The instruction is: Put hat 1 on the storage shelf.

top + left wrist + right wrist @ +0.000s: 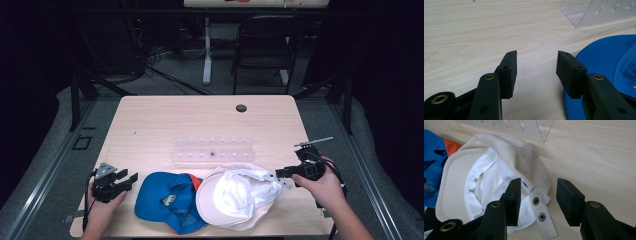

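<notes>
From the high view, a white cap (235,197) is lying upside down near the table's (150,125) front edge, touching a blue cap (167,200).

In the left gripper view, the left tool (536,67) is hanging released over bare wood.

In the right gripper view, the right tool (538,195) is straddling the snap strap (541,216), unclenched. The strap looks soft, light and floppy, likely the best spot to pinch.

My blue cap (604,57) runs off the picture's right edge; the clear rack (212,150) holds 1 dark speck, perhaps a hole.
</notes>
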Action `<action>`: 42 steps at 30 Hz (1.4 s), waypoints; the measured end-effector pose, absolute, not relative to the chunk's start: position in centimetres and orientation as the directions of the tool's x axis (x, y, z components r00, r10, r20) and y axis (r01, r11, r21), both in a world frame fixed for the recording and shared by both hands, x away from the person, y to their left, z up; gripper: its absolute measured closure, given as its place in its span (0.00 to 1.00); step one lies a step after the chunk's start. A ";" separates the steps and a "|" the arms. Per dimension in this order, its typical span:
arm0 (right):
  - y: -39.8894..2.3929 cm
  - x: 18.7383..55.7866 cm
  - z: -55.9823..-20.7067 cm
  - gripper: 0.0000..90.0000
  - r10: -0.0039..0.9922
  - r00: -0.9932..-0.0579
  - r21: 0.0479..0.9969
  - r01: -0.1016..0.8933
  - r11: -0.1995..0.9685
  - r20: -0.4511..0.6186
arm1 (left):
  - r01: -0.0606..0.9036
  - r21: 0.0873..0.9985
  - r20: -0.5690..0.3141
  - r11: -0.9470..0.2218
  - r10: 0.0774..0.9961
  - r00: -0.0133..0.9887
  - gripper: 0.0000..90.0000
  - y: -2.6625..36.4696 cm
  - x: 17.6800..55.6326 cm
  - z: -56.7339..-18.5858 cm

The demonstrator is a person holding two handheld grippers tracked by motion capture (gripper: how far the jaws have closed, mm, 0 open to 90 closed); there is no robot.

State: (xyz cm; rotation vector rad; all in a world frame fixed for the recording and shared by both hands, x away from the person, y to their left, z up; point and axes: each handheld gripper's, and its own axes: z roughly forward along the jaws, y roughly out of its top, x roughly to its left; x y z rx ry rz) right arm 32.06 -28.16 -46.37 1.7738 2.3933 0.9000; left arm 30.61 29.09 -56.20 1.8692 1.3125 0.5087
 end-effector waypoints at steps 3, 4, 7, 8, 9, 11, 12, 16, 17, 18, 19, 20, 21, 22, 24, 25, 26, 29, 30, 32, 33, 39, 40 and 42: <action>-28.1 32.3 -46.7 0.59 0.887 -0.344 0.436 0.880 0.189 0.309 | 0.608 0.776 -0.107 -0.168 0.915 0.390 0.57 29.1 30.6 -56.2; -28.1 32.4 -46.7 0.59 0.888 -0.339 0.426 0.885 0.188 0.311 | 0.608 0.776 -0.108 -0.168 0.914 0.390 0.57 29.1 30.6 -56.2; -28.2 32.7 -47.1 0.58 0.885 -0.332 0.402 0.896 0.189 0.326 | 0.604 0.780 -0.106 -0.166 0.916 0.388 0.57 29.1 30.6 -56.2; -28.1 32.8 -47.4 0.58 0.884 -0.328 0.383 0.904 0.191 0.333 | 0.605 0.779 -0.106 -0.165 0.916 0.387 0.57 29.2 30.5 -56.2; -28.1 32.8 -47.4 0.58 0.884 -0.328 0.383 0.904 0.191 0.333 | 0.605 0.779 -0.107 -0.164 0.916 0.387 0.57 29.2 30.6 -56.2; -28.0 33.0 -47.7 0.59 0.884 -0.325 0.364 0.911 0.196 0.337 | 0.607 0.778 -0.107 -0.164 0.917 0.384 0.57 29.2 30.5 -56.2; -28.0 33.1 -47.8 0.60 0.882 -0.335 0.352 0.911 0.215 0.330 | 0.612 0.773 -0.107 -0.167 0.917 0.385 0.57 29.3 30.5 -56.1; -27.8 33.3 -48.3 0.64 0.879 -0.338 0.316 0.920 0.232 0.337 | 0.605 0.779 -0.107 -0.165 0.916 0.386 0.57 29.2 30.5 -56.2; -27.8 33.4 -48.4 0.66 0.876 -0.339 0.311 0.921 0.235 0.343 | 0.603 0.781 -0.106 -0.163 0.917 0.385 0.57 29.2 30.5 -56.2; -27.7 33.4 -48.5 0.69 0.878 -0.314 0.302 0.930 0.208 0.361 | 0.603 0.781 -0.106 -0.163 0.917 0.385 0.57 29.2 30.5 -56.2; -27.6 33.4 -48.5 0.69 0.879 -0.306 0.290 0.935 0.204 0.367 | 0.603 0.781 -0.106 -0.163 0.917 0.385 0.57 29.2 30.5 -56.2; -27.7 33.5 -48.5 0.71 0.875 -0.313 0.278 0.936 0.217 0.369 | 0.605 0.779 -0.107 -0.164 0.916 0.386 0.57 29.2 30.5 -56.2; -27.6 33.5 -48.5 0.72 0.875 -0.304 0.276 0.939 0.207 0.376 | 0.612 0.773 -0.106 -0.169 0.916 0.387 0.57 29.2 30.5 -56.1; -27.6 33.5 -48.5 0.72 0.875 -0.304 0.262 0.941 0.215 0.376 | 0.612 0.773 -0.105 -0.169 0.916 0.386 0.57 29.2 30.5 -56.1; -27.6 33.5 -48.5 0.73 0.875 -0.307 0.261 0.940 0.218 0.375 | 0.607 0.778 -0.106 -0.165 0.917 0.384 0.57 29.2 30.5 -56.2; -27.5 33.5 -48.5 0.73 0.876 -0.305 0.269 0.939 0.213 0.373 | 0.607 0.777 -0.106 -0.165 0.917 0.385 0.57 29.2 30.5 -56.2; -27.5 33.4 -48.5 0.73 0.874 -0.314 0.267 0.937 0.223 0.371 | 0.607 0.778 -0.106 -0.165 0.917 0.385 0.57 29.2 30.5 -56.2; -27.5 33.5 -48.4 0.73 0.868 -0.334 0.256 0.934 0.251 0.367 | 0.605 0.778 -0.105 -0.166 0.916 0.387 0.57 29.2 30.5 -56.2; -27.5 33.6 -48.3 0.73 0.866 -0.339 0.245 0.934 0.262 0.367 | 0.606 0.778 -0.106 -0.167 0.916 0.388 0.57 29.2 30.5 -56.2; -27.3 33.5 -48.5 0.72 0.876 -0.312 0.249 0.941 0.230 0.368 | 0.605 0.778 -0.105 -0.166 0.916 0.387 0.57 29.2 30.5 -56.2; -27.3 33.5 -48.5 0.72 0.876 -0.312 0.249 0.941 0.230 0.368 | 0.603 0.781 -0.105 -0.164 0.917 0.385 0.57 29.2 30.5 -56.2; -27.3 33.9 -49.5 0.65 0.860 -0.314 0.223 0.945 0.240 0.402 | 0.610 0.775 -0.106 -0.167 0.917 0.385 0.57 29.2 30.5 -56.2; -27.3 33.9 -49.7 0.65 0.862 -0.305 0.221 0.947 0.232 0.404 | 0.612 0.773 -0.106 -0.169 0.916 0.387 0.57 29.3 30.5 -56.2; -27.2 33.9 -50.2 0.65 0.861 -0.286 0.217 0.953 0.211 0.420 | 0.609 0.776 -0.108 -0.165 0.916 0.386 0.57 29.3 30.5 -56.2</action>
